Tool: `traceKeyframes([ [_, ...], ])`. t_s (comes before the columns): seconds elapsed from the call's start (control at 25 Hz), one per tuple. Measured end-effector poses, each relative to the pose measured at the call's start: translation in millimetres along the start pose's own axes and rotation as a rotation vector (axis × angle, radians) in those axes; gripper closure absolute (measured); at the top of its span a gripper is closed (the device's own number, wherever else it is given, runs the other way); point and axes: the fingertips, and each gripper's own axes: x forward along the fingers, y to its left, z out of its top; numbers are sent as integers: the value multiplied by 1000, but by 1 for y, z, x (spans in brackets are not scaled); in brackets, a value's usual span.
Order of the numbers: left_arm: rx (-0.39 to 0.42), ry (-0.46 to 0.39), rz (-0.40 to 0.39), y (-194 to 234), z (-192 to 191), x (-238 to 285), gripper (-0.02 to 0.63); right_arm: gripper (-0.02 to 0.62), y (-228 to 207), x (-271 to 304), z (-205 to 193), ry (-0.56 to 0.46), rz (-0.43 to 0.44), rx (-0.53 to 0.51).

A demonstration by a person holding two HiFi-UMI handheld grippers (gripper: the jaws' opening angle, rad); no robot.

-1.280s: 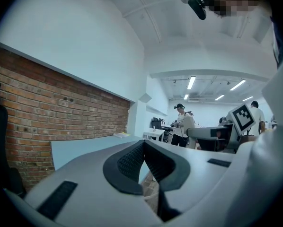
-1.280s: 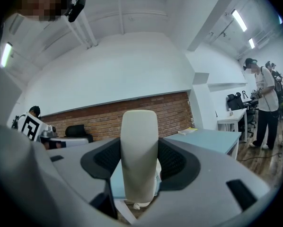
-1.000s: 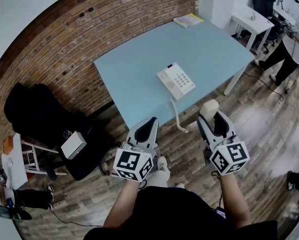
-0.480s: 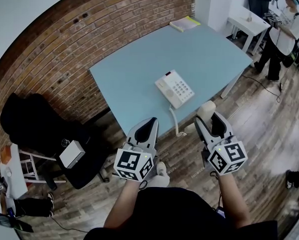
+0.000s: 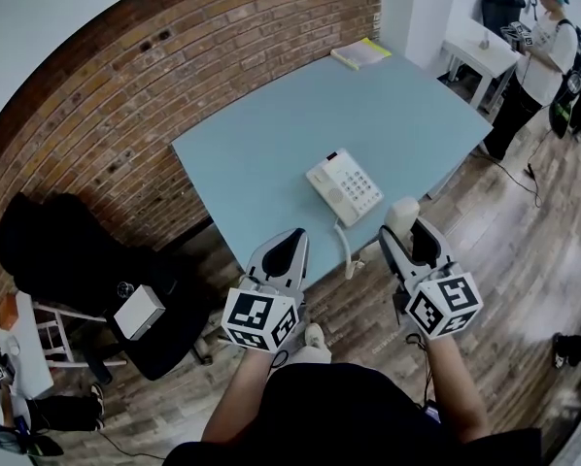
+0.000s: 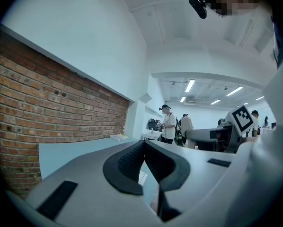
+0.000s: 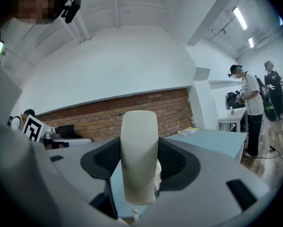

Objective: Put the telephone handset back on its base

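Note:
A white telephone base (image 5: 345, 186) with a keypad lies near the front edge of the light blue table (image 5: 271, 134). Its coiled cord (image 5: 346, 248) runs off the table edge toward my right gripper (image 5: 407, 223). That gripper is shut on the white handset (image 7: 138, 155), which stands upright between the jaws; the handset's top (image 5: 403, 210) shows in the head view, just off the table's front edge and right of the base. My left gripper (image 5: 291, 243) hovers at the table's front edge, shut with nothing in it; its pads (image 6: 132, 161) meet.
A yellow-covered booklet (image 5: 360, 54) lies at the table's far corner. A brick wall (image 5: 125, 95) runs along the left. A black office chair (image 5: 67, 250) stands left of the table. A person (image 5: 535, 51) stands by a white side table (image 5: 482, 50) at the far right.
The view has shifted so the table and telephone base sit lower and closer to the grippers. Both grippers keep their hold and pose. The person at the far right has walked on.

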Motion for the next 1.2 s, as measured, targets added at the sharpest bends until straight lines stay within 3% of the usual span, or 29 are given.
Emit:
traceKeyframes([
  [0.76,-48,45,-50,70,-10,25,597,348,6,70,-6,41,-53,10],
  [1.2,-61,47,-58,77,-16,31,597,348,-1,83,-15,63,-72,1],
])
